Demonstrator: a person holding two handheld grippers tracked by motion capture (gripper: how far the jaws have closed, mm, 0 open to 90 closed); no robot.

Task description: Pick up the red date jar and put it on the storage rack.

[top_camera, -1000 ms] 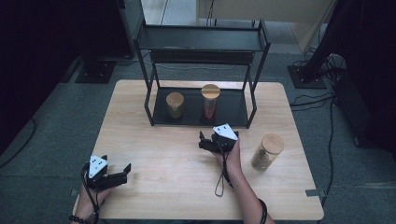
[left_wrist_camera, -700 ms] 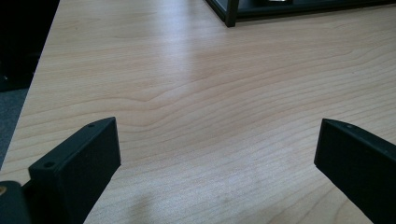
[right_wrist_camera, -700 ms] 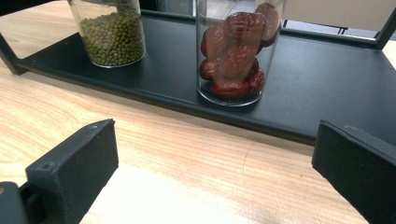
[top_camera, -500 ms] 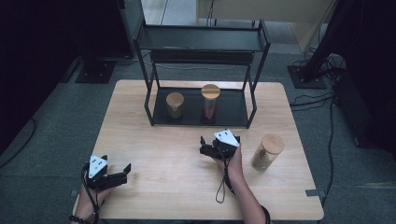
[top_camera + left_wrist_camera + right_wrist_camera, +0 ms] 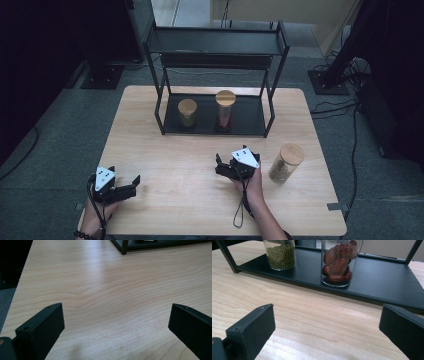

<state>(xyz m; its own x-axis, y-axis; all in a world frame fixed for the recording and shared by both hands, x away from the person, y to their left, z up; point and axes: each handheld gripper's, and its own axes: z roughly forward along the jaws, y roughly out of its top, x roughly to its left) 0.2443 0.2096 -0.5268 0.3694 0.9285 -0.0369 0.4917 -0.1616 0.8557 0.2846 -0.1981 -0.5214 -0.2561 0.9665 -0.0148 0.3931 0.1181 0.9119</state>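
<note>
Since the earlier frame, the right gripper (image 5: 223,169) has drawn back from the rack toward the person; the left gripper (image 5: 122,186) has not shifted. Left to right: the left gripper rests at the near left of the table (image 5: 165,200), jaws spread wide and empty. On the black rack's bottom shelf (image 5: 247,117) stand the green-bean jar (image 5: 187,112) and, just beside it, the red-date jar (image 5: 225,110), both upright; judged placed. The right gripper, jaws wide apart and holding nothing, points at these two jars. One cork-lidded grain jar (image 5: 285,163) stands upright on the table, near the right gripper's right side; judged the remaining item to shelve.
</note>
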